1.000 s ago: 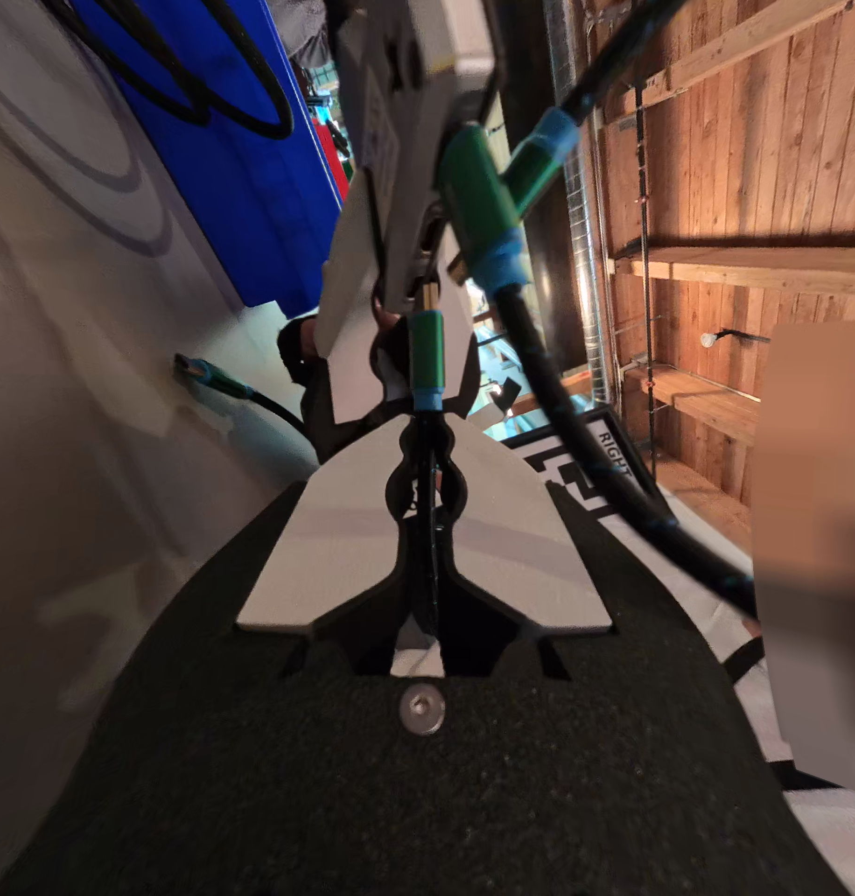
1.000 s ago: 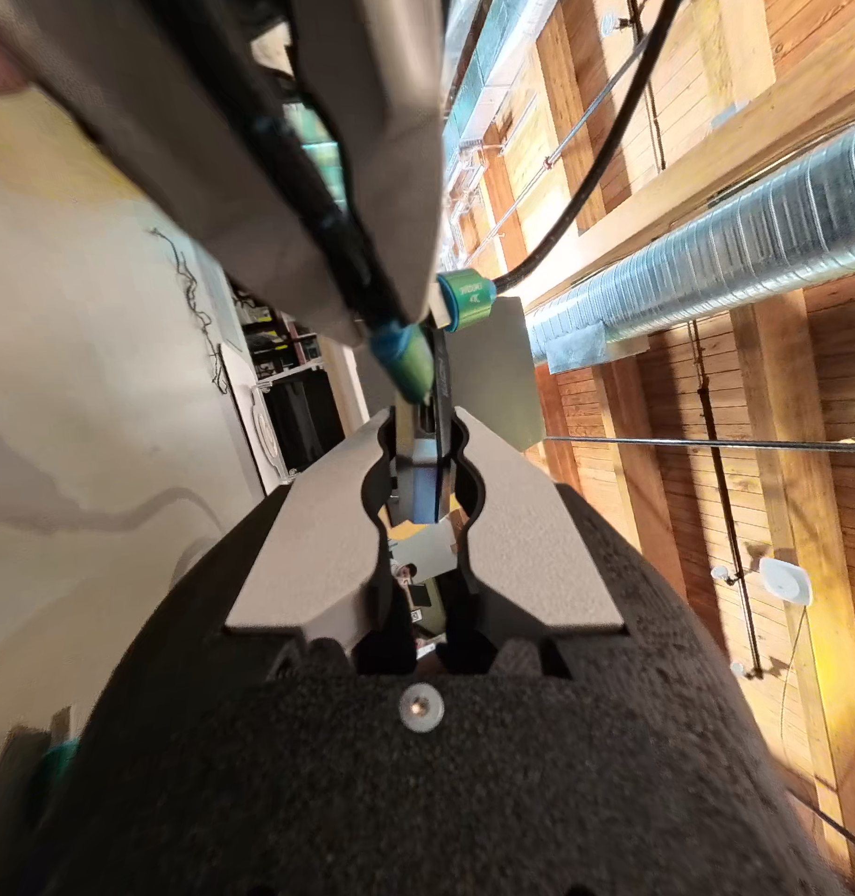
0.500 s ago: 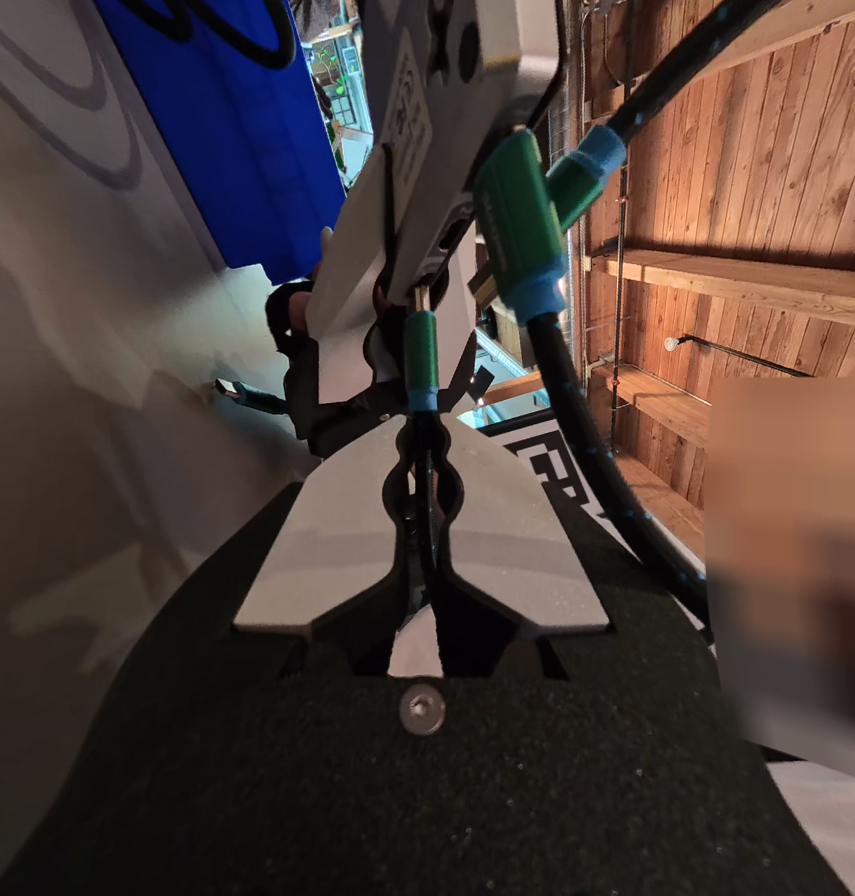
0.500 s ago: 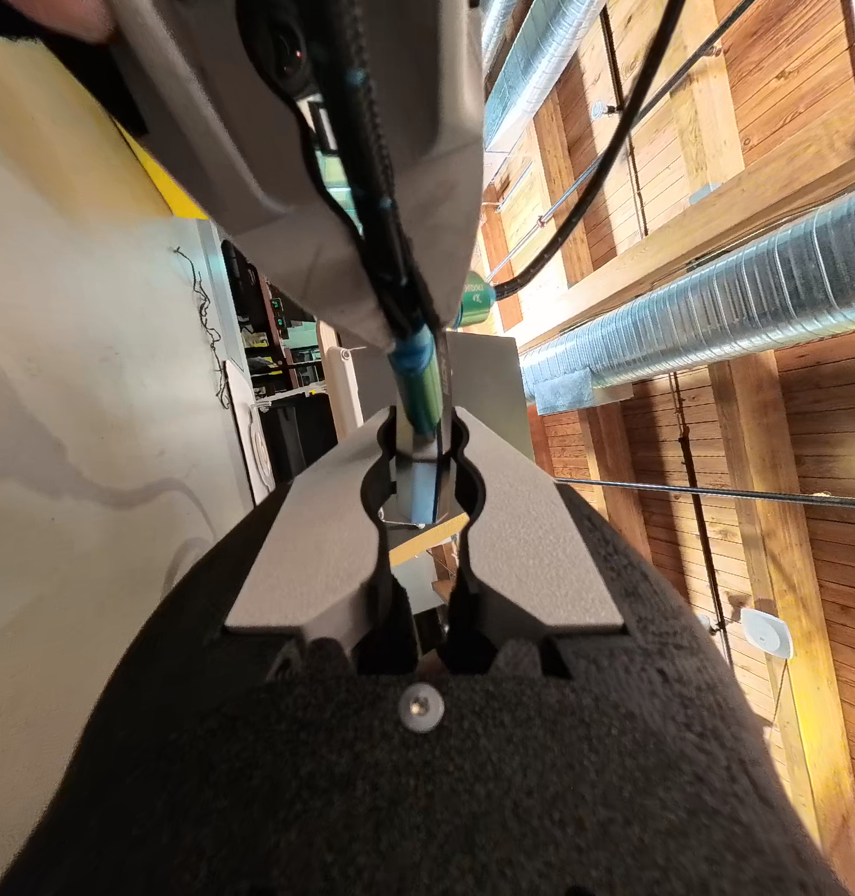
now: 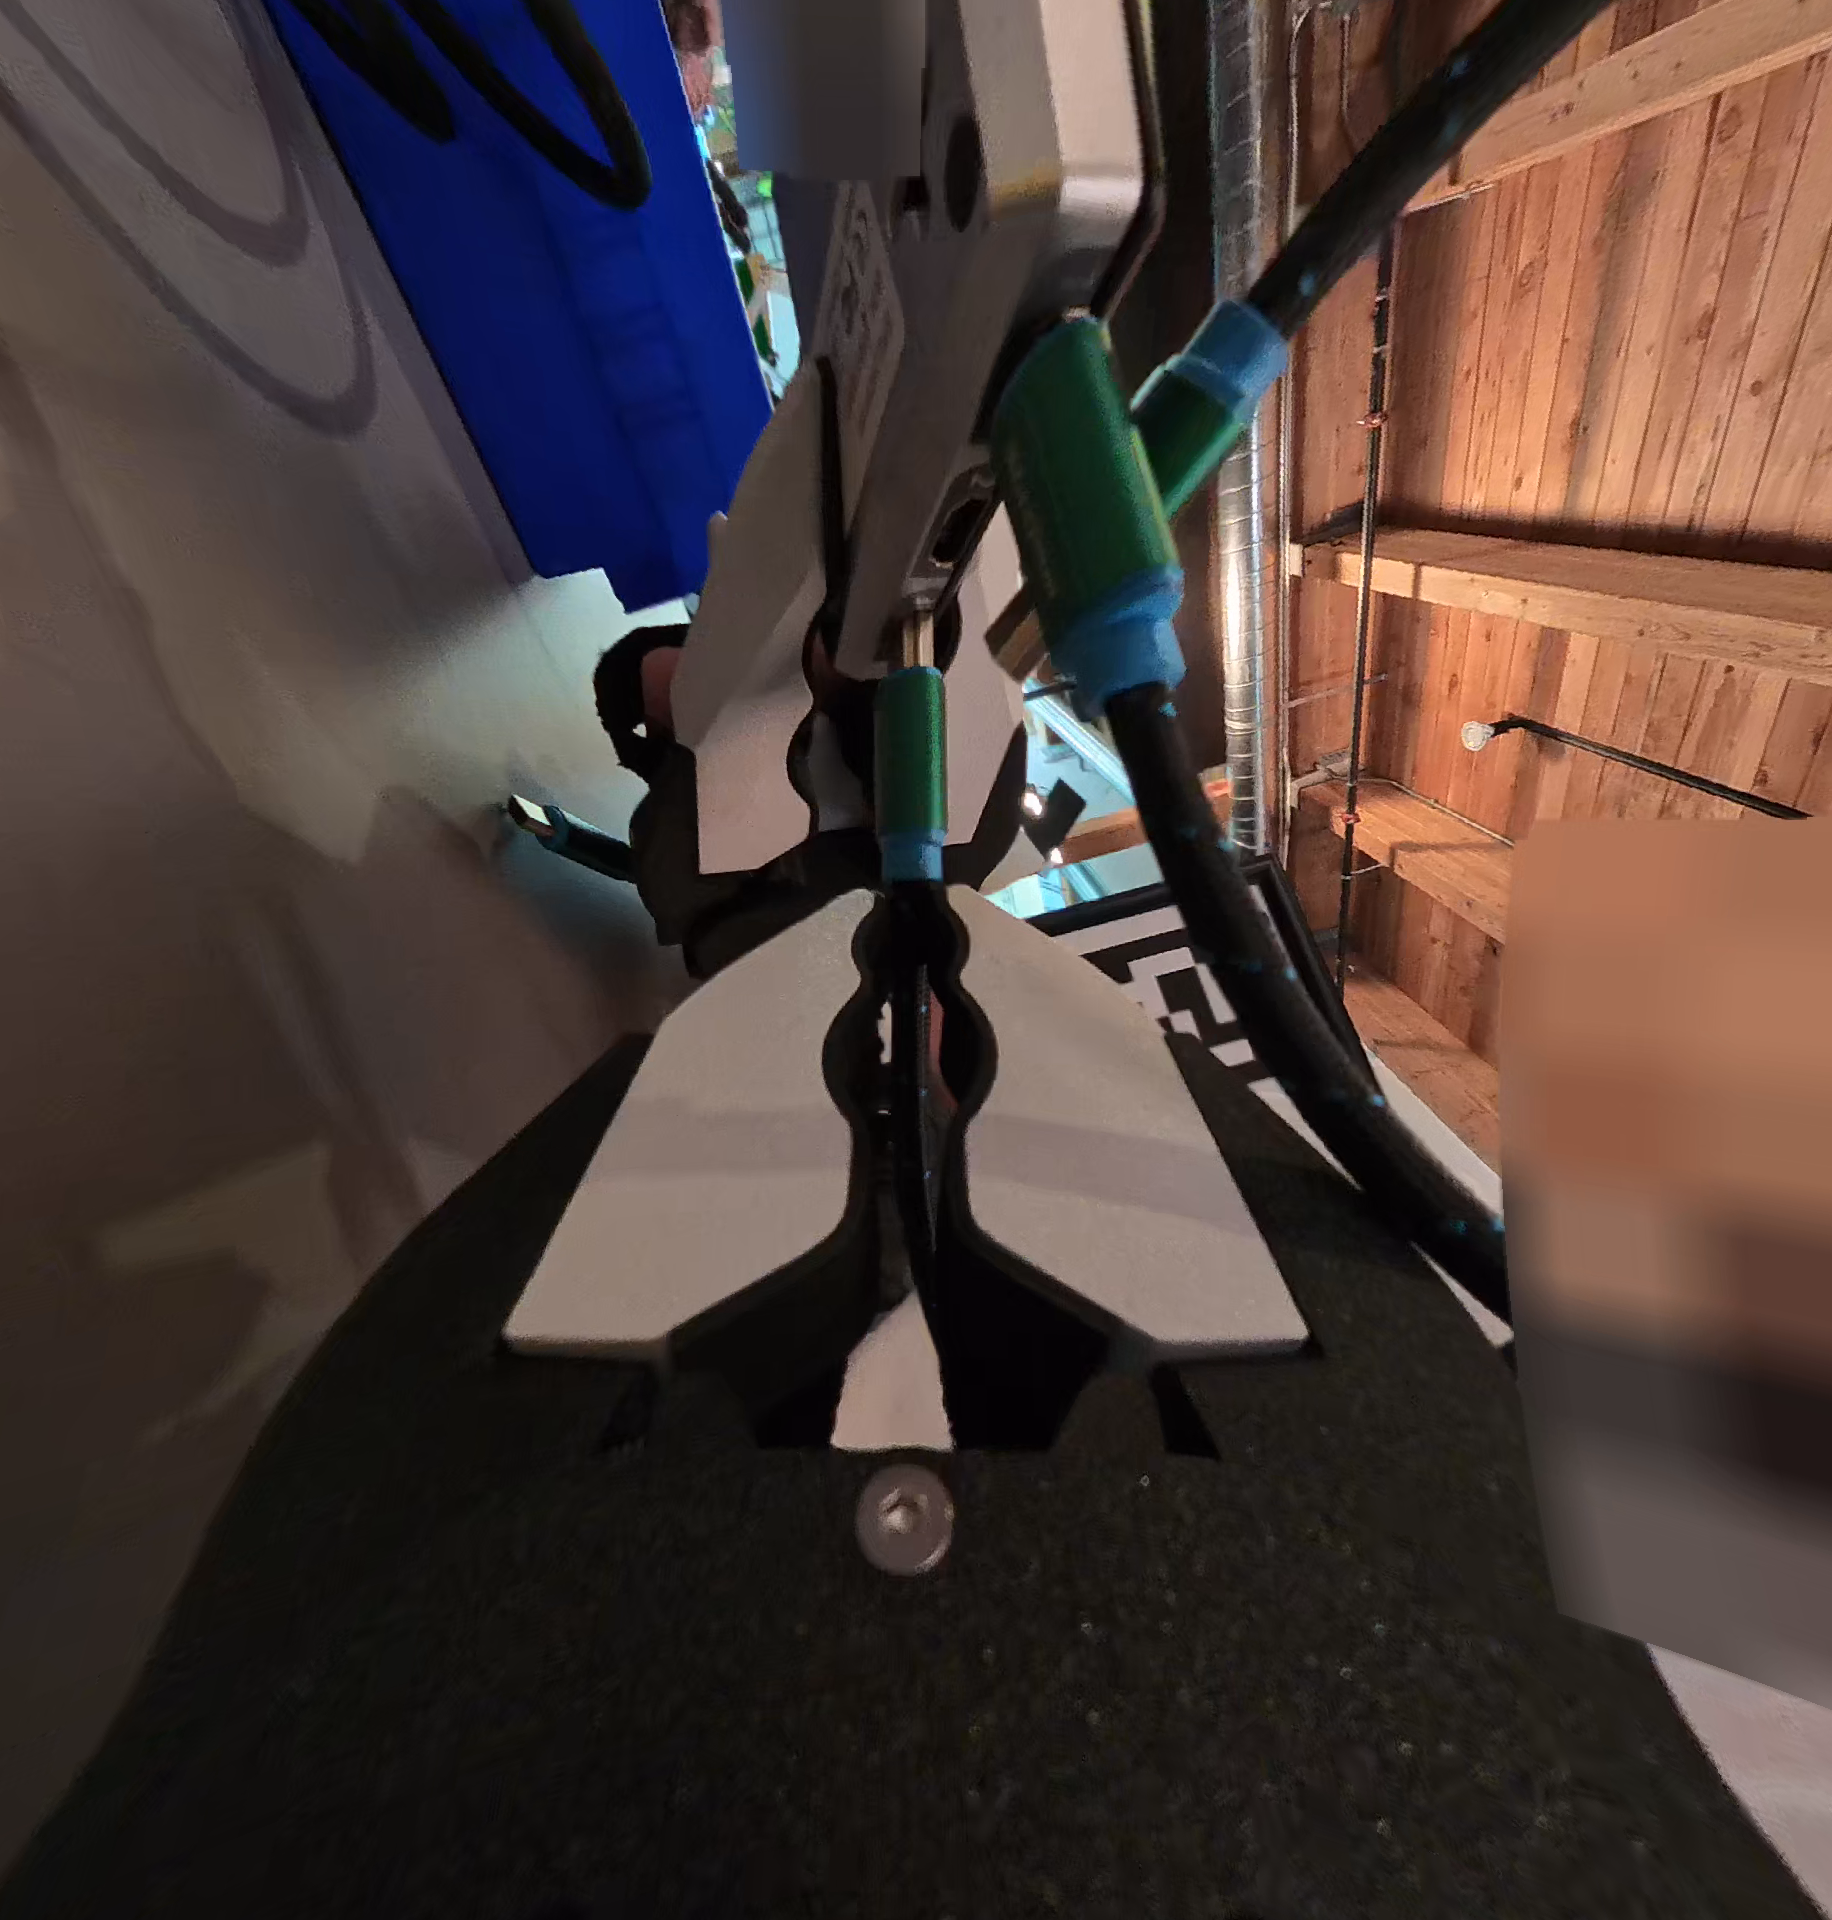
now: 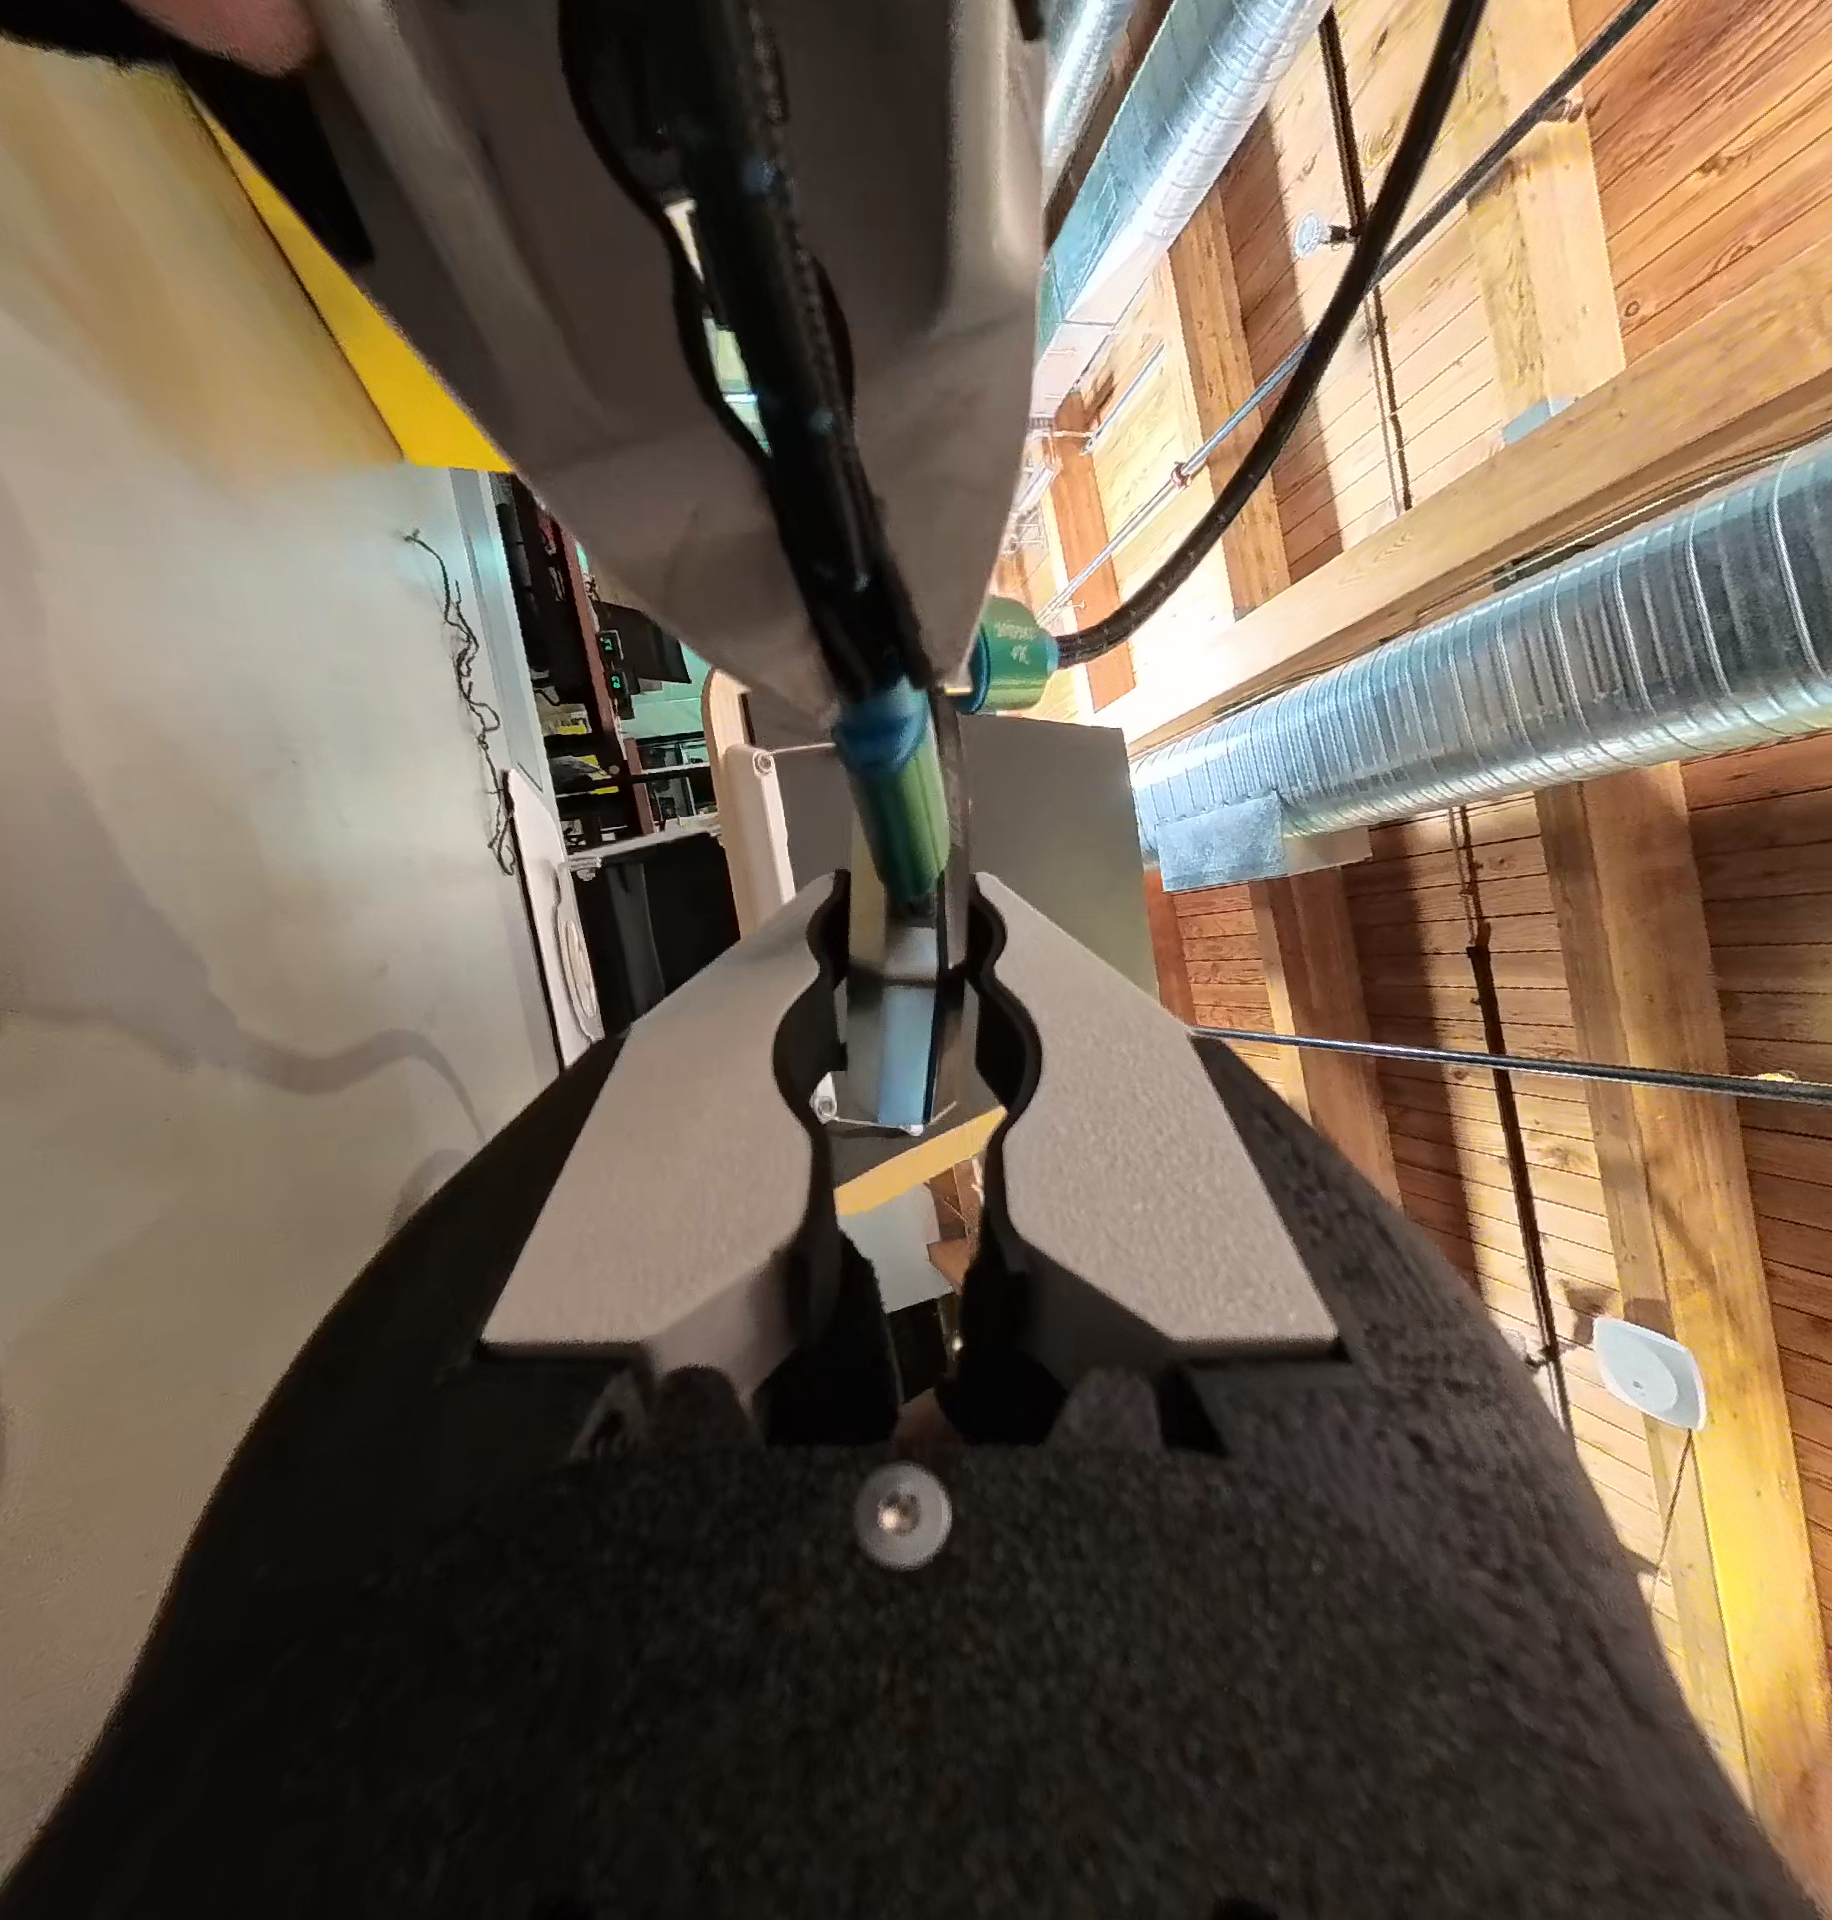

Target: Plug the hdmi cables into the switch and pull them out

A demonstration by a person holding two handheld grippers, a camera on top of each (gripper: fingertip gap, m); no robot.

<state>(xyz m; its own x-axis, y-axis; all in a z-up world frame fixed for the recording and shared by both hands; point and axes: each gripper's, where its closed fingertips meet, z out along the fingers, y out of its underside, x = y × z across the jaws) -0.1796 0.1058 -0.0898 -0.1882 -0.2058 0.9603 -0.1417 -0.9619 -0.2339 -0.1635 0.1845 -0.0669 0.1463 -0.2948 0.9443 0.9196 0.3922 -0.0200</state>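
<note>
Grey-fingered and all but closed, pinching a black braided cable [image 5: 917, 1049] in the left gripper [image 5: 917, 914], just behind its green plug [image 5: 912, 764] with a blue tape collar. Lining that plug up with the lower edge of the silver switch [image 5: 979, 312], metal tip touching the port there. Showing a short bare strip of metal between sleeve and switch, so not telling how deep. Clamping the switch edge-on in the right gripper [image 6: 907, 914], jaws narrow, pressing on both flat faces. Holding it off the grey table [image 5: 164, 831], which is running down the left of both views. Seeing the same plug from the right wrist view too, slanting down onto the switch's thin edge right between the right fingertips.

Crossing just right of the switch: two more green plugs, a near plug [image 5: 1083, 499] with its thick cable dropping down, and a far plug [image 5: 1203, 405] with its cable rising up and right. Catching a gold tip beside them, not telling which plug owns it. Lying loose on the table near the right gripper: a spare cable end [image 5: 543, 826]. Filling the background: a blue mat [image 5: 538, 312], a wooden wall [image 5: 1618, 416], a silver duct [image 6: 1514, 727].
</note>
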